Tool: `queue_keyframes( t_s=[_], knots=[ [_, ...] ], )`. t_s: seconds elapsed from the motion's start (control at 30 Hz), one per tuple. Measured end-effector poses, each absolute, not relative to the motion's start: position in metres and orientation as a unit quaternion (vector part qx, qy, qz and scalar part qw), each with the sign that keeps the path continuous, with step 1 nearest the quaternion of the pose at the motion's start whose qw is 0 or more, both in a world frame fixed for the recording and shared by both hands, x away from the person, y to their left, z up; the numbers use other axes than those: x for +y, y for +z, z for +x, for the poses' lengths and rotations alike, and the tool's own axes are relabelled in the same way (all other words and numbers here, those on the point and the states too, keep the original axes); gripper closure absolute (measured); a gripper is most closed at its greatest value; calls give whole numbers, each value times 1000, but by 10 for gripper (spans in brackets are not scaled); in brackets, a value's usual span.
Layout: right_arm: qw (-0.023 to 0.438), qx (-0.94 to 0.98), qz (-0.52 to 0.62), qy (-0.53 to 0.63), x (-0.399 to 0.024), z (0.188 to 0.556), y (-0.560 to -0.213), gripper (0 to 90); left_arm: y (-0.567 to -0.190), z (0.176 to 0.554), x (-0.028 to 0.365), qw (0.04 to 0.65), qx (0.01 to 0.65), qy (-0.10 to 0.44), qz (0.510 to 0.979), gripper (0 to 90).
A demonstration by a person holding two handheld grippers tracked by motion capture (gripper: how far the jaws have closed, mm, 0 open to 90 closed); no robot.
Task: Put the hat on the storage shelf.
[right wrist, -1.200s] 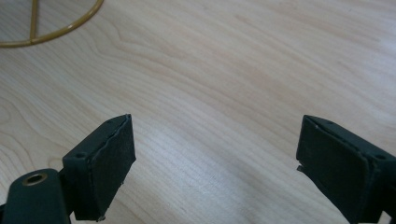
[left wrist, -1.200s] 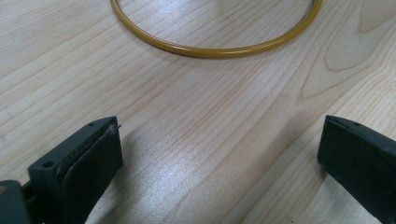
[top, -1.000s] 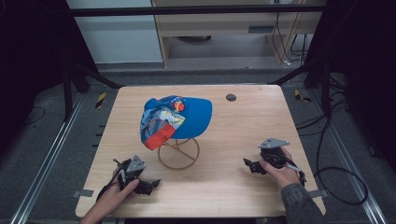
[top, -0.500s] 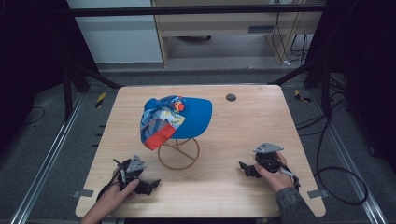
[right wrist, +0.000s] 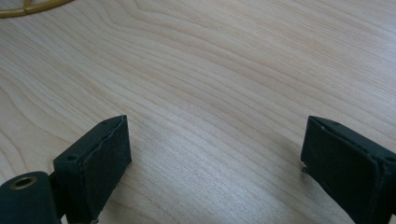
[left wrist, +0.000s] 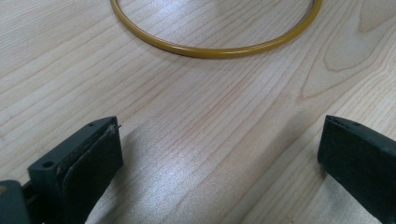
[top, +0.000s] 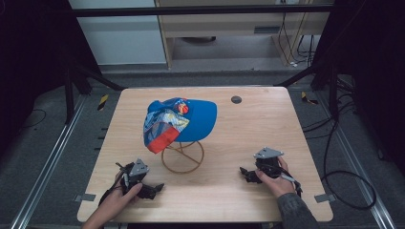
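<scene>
A blue cap [top: 196, 119] with a red and patterned panel rests on a yellow wire stand [top: 183, 156] in the middle of the wooden table [top: 267, 119]. My left gripper [top: 152, 190] lies low on the table at the front left, open, with bare wood between its jaws; the stand's ring base [left wrist: 219, 46] curves just ahead of it. My right gripper [top: 246, 174] sits at the front right, open, nothing between its jaws, and a bit of the yellow ring [right wrist: 28, 8] shows at the upper left of the right gripper view.
A small dark round disc [top: 236, 99] is set in the table near its far edge. Metal frame rails run along both sides of the table, and cables trail on the floor at the right.
My right gripper has drifted left and slightly toward the front edge. The left gripper and the cap have stayed put.
</scene>
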State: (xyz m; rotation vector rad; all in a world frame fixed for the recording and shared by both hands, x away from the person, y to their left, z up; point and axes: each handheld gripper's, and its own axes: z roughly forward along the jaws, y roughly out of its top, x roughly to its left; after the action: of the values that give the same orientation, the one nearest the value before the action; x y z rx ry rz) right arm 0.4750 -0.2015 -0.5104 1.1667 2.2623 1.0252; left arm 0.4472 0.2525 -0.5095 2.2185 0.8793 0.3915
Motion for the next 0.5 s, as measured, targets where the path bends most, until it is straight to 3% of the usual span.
queue_keyframes(
  t_s=[0.5],
  knots=[
    [190, 811, 428, 352, -195, 469, -512, 68, -510, 447, 252, 354, 340, 152, 858, 0]
  ],
)
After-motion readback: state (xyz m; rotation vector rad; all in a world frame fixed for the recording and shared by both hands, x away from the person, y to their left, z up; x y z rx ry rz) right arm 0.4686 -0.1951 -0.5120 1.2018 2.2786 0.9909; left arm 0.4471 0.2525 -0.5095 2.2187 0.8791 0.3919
